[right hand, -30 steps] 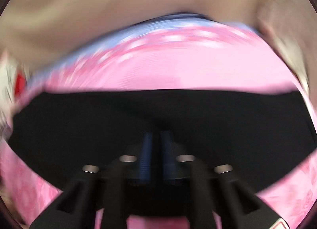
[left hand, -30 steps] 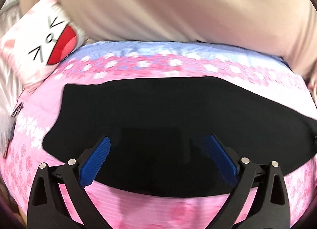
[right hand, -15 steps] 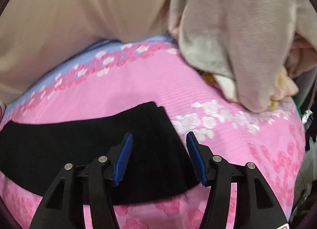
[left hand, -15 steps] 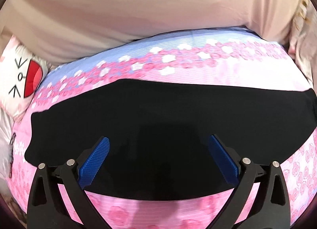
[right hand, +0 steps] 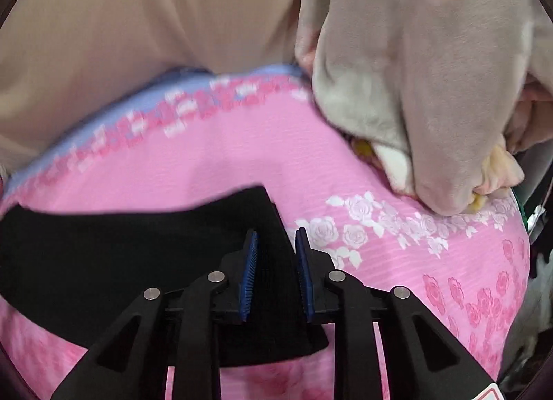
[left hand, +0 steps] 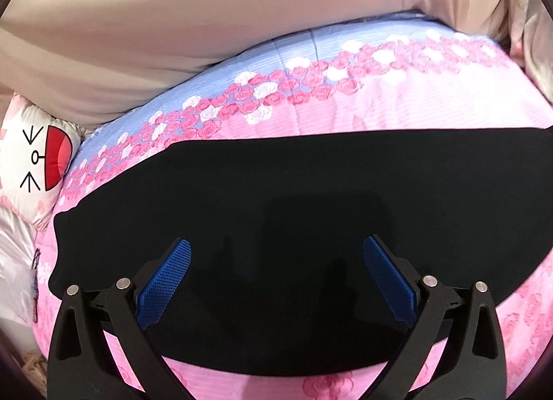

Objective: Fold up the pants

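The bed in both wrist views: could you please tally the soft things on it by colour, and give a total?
Black: 1, the pants, lying flat on the bedspread.
Pink floral: 1, the bedspread.
White with a red mouth: 1, the cartoon pillow.
Grey: 1, the plush blanket.
Total: 4.

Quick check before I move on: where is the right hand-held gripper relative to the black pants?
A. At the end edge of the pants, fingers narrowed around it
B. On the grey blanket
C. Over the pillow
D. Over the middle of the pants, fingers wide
A: the right hand-held gripper straddles the end edge of the black pants, blue fingers close together with a narrow gap left.
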